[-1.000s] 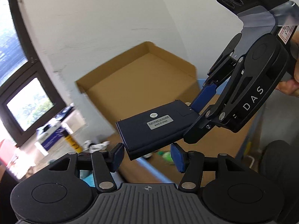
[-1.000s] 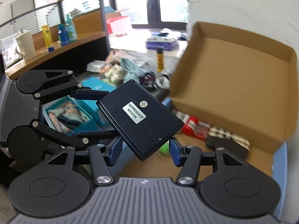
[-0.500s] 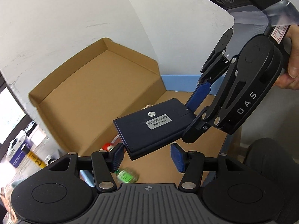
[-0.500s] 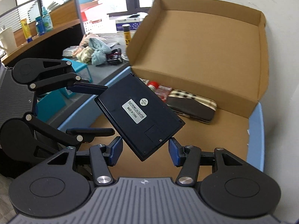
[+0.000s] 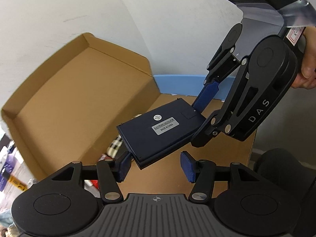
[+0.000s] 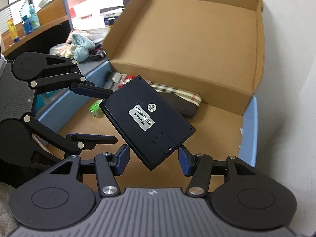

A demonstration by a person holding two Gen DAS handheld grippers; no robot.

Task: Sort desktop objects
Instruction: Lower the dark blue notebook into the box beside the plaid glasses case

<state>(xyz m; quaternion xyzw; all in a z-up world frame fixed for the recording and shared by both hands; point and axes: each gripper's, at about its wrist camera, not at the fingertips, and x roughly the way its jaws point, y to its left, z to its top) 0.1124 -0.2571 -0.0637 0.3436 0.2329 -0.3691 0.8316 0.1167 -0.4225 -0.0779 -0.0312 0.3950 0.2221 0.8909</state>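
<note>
A black calculator (image 5: 158, 130) hangs back side up, its label showing, above the floor of an open cardboard box (image 5: 79, 98). My left gripper (image 5: 156, 164) is shut on its near corner; the left pad touches and the right pad looks a hair off. My right gripper (image 5: 194, 124) comes in from the upper right and clamps the opposite corner. In the right wrist view the calculator (image 6: 146, 118) sits cornerwise in my right gripper (image 6: 152, 158), with my left gripper (image 6: 114, 115) pinching its left corner. The box (image 6: 187, 39) has its lid standing up behind.
In the box lie a plaid-and-dark case (image 6: 177, 98), a green item (image 6: 95, 108) and some small red and white things. A blue rim (image 6: 250, 128) runs beside the box. A cluttered desk (image 6: 83, 45) lies left; a hand (image 5: 308, 73) holds the right gripper.
Both grippers carried the calculator together down and over the open box. The box now fills both views, and the cluttered desk has slid off to the left. The grip looks unchanged.
</note>
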